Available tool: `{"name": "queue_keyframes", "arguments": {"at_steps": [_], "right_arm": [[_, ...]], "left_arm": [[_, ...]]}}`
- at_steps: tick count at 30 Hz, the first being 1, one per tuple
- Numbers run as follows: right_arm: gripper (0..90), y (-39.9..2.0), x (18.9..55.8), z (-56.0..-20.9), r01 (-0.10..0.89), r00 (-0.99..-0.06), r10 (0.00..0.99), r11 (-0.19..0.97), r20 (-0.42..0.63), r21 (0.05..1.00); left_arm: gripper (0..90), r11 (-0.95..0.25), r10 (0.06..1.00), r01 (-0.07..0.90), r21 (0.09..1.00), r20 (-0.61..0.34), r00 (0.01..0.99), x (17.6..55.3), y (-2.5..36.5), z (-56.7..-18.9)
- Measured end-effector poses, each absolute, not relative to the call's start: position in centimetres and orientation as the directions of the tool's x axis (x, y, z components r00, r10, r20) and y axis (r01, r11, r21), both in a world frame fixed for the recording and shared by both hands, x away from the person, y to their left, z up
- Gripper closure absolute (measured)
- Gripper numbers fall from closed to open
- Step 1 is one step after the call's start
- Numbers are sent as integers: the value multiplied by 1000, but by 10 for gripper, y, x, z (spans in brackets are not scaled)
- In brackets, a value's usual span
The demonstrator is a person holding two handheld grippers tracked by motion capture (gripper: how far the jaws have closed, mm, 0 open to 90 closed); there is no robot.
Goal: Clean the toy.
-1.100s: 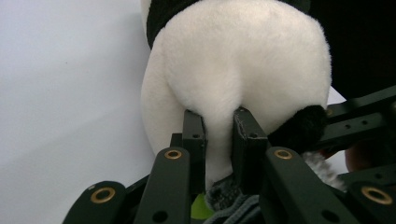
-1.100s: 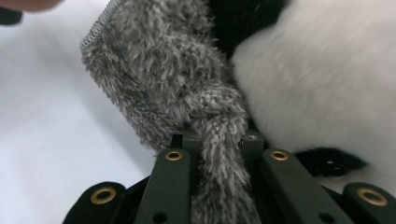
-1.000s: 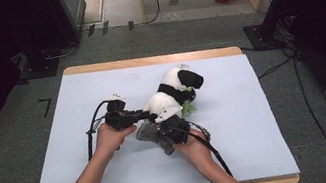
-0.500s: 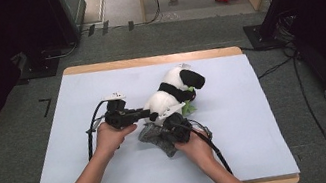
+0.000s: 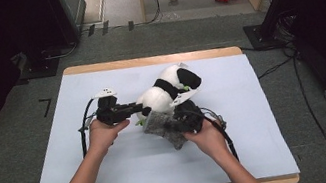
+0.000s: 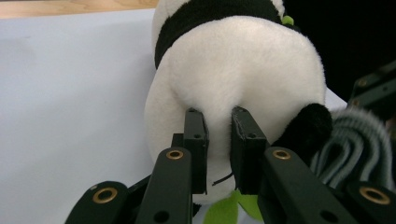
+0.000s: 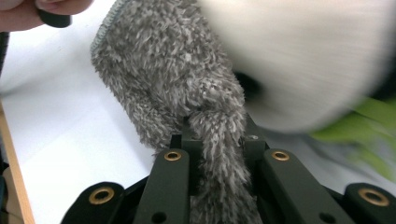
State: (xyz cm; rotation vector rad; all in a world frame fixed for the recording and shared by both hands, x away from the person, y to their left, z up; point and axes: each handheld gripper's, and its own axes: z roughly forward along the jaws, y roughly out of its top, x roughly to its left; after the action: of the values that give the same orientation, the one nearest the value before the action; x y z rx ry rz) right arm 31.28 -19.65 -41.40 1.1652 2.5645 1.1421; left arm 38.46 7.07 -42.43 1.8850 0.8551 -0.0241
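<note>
High view: panda plush (image 5: 167,91) lying mid-worktop (image 5: 116,181), head toward far edge. Left tongs (image 5: 139,109) clamped on its white rear end. Grey fluffy cloth (image 5: 162,126) just under and beside plush's near side, gripped by right tongs (image 5: 177,123).

Left gripper view: left tongs (image 6: 218,154) pinching a fold of white plush fur (image 6: 233,65), jaws nearly together; striped grey cloth (image 6: 355,149) at right.

Right gripper view: right tongs (image 7: 218,140) closed on a bunched strip of grey cloth (image 7: 163,84); blurred white plush (image 7: 308,56) upper right.
</note>
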Motion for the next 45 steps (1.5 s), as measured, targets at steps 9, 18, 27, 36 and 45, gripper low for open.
{"name": "queue_keyframes", "arguments": {"at_steps": [9,18,27,36,45], "right_arm": [[785,-261,326,-407,686,-584,775,314,240,657],[775,-295,335,-424,750,-494,845,296,205,591],[775,-330,330,-428,785,-426,882,250,201,566],[775,-358,330,-435,815,-350,904,164,247,555],[756,-358,347,-458,836,-320,921,165,222,523]], "left_arm": [[790,-219,555,573,790,-382,739,387,81,-425],[782,-243,556,586,773,-384,737,387,85,-434],[785,-247,557,576,779,-372,743,388,90,-431],[796,-220,583,575,788,-366,725,394,114,-422],[795,-210,606,589,781,-368,705,399,131,-429]]}}
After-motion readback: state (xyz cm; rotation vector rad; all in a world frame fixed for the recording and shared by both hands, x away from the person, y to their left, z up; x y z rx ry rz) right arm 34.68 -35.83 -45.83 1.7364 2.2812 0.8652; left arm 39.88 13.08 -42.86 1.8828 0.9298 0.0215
